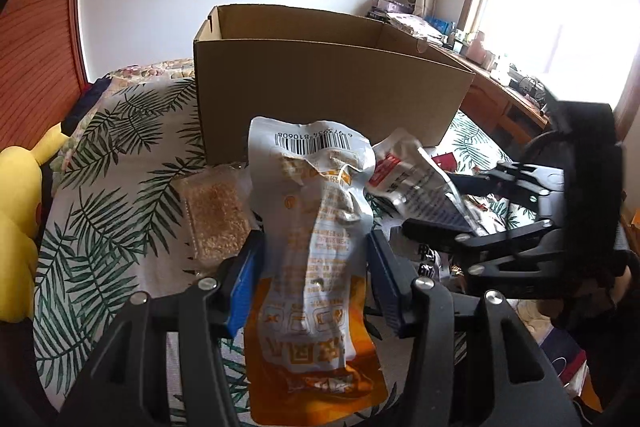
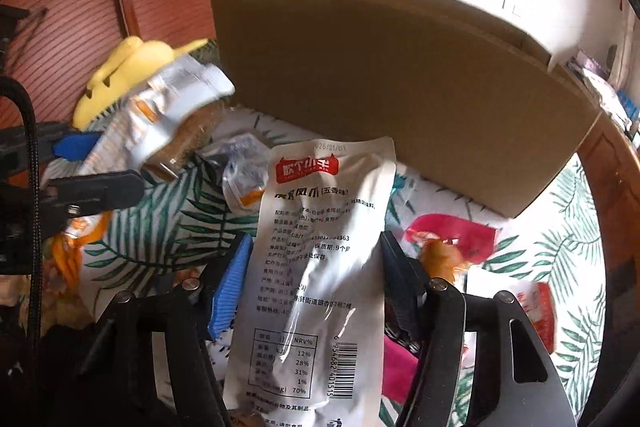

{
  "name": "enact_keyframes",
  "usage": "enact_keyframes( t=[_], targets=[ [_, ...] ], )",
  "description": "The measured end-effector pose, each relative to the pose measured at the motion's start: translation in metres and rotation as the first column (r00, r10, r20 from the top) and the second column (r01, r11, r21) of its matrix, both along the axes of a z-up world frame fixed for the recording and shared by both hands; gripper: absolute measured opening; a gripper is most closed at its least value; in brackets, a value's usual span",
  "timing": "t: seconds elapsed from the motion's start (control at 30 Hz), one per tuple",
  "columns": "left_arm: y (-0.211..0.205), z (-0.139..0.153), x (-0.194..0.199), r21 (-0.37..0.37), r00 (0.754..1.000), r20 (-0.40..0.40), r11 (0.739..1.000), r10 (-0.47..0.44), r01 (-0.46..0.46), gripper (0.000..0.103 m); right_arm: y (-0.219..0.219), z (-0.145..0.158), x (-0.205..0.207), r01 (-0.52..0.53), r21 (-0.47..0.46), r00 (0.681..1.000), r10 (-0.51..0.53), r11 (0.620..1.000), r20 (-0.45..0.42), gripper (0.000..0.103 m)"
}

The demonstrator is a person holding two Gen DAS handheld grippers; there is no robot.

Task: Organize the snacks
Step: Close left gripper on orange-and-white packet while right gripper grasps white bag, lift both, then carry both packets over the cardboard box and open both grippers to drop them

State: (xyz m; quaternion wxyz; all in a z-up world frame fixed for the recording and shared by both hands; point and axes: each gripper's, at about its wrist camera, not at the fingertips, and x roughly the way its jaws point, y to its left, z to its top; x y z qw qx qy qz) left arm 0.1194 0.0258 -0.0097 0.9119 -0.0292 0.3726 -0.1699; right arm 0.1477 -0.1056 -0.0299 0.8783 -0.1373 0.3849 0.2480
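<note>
In the left wrist view, the left gripper (image 1: 316,259) clenches an orange-and-white snack pouch (image 1: 316,259) between its fingers (image 1: 244,283), the pouch rising up the middle of the frame with its barcode end at the top. Behind it, in the upper centre, an open cardboard box (image 1: 320,83) sits on a bed (image 1: 116,163) covered in a leaf-print sheet. A clear packet of brown crumbly snack (image 1: 214,211) lies on the sheet left of the pouch, just before the box. A yellow plush toy (image 1: 16,227) fills the left edge.

In the right wrist view, the right gripper (image 2: 316,275) has a white-and-silver snack bag (image 2: 316,275) between its fingers (image 2: 232,287), both pads against the bag's sides; no earlier picture shows the grip. The bag stands in the lower centre, its red label at the top, below the box's near wall. A red wrapper (image 2: 456,235) lies on the sheet at the right.
</note>
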Motion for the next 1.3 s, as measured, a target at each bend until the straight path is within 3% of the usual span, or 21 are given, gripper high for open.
enact_keyframes(
  t=[0.53, 0.97, 1.3],
  targets=[
    [-0.005, 0.027, 0.007, -0.019, 0.999, 0.05, 1.0, 0.003, -0.002, 0.051, -0.037, 0.057, -0.012, -0.003, 0.136, 0.996, -0.01, 0.991, 0.094, 0.065],
    [-0.013, 0.074, 0.044, 0.002, 0.992, 0.128, 1.0, 0.004, -0.005, 0.052, -0.037, 0.093, 0.016, 0.012, 0.114, 0.987, -0.029, 0.993, 0.155, 0.065],
    [-0.023, 0.085, 0.088, 0.032, 0.992, 0.123, 0.999, 0.03, -0.034, 0.052, -0.036, 0.113, 0.057, 0.053, 0.104, 0.981, -0.072, 0.993, 0.181, 0.065]
  ],
)
